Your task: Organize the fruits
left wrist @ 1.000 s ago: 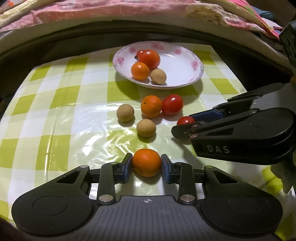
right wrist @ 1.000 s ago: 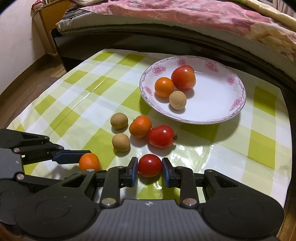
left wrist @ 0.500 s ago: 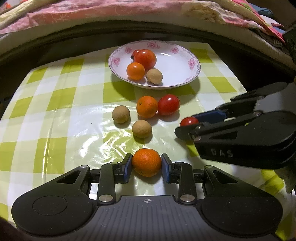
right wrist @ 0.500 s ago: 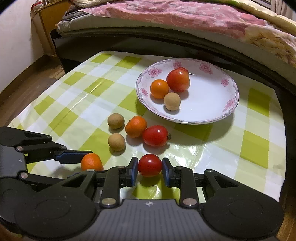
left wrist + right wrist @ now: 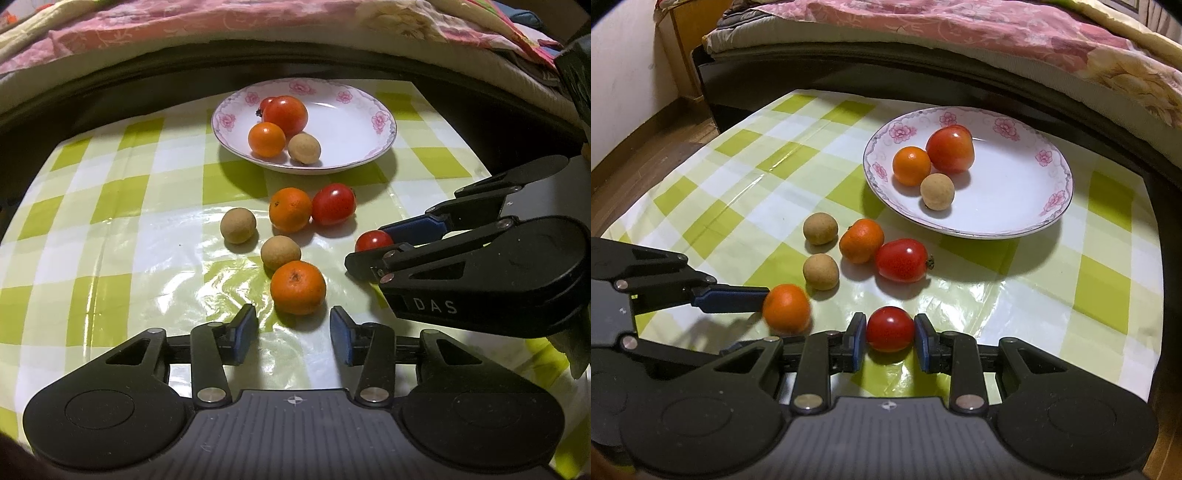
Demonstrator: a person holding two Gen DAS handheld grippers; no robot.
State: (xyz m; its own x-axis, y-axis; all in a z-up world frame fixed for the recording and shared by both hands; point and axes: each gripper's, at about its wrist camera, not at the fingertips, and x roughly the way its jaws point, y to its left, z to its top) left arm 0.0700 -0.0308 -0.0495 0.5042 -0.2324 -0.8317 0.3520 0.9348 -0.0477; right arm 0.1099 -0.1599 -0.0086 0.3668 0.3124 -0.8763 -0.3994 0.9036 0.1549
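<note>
Green-and-white checked cloth point(image 5: 110, 236) covers the bench; a bed w/ pink floral quilt point(image 5: 960, 33) runs along the far side.

Plate point(image 5: 354, 125), white w/ pink flowers, sits far centre. On it, 3 fruits clustered at its left part: 1 big tomato point(image 5: 285, 114), 1 small orange point(image 5: 266, 139), 1 tan longan point(image 5: 304, 148). A bit of red shows behind the big tomato; can't tell what it is.

On the cloth, near side of the plate, 6 fruits: 2 oranges, 2 longans, 2 tomatoes.
- middle orange point(image 5: 290, 209) touching cloth tomato point(image 5: 334, 204) on its right
- left longan point(image 5: 238, 225) apart, to the left
- near longan point(image 5: 280, 252), just far of the near orange point(image 5: 298, 287)
- small tomato point(image 5: 373, 240), right side

Left gripper point(image 5: 293, 330): jaws opening, pads spread either side w/ clear gaps; near orange lies on the cloth just ahead of the tips, not pinched.

Right gripper point(image 5: 890, 341): pads pressed on the small tomato, pinching it low over the cloth. In the right wrist view the near orange looks blurred, just left of this tomato.
</note>
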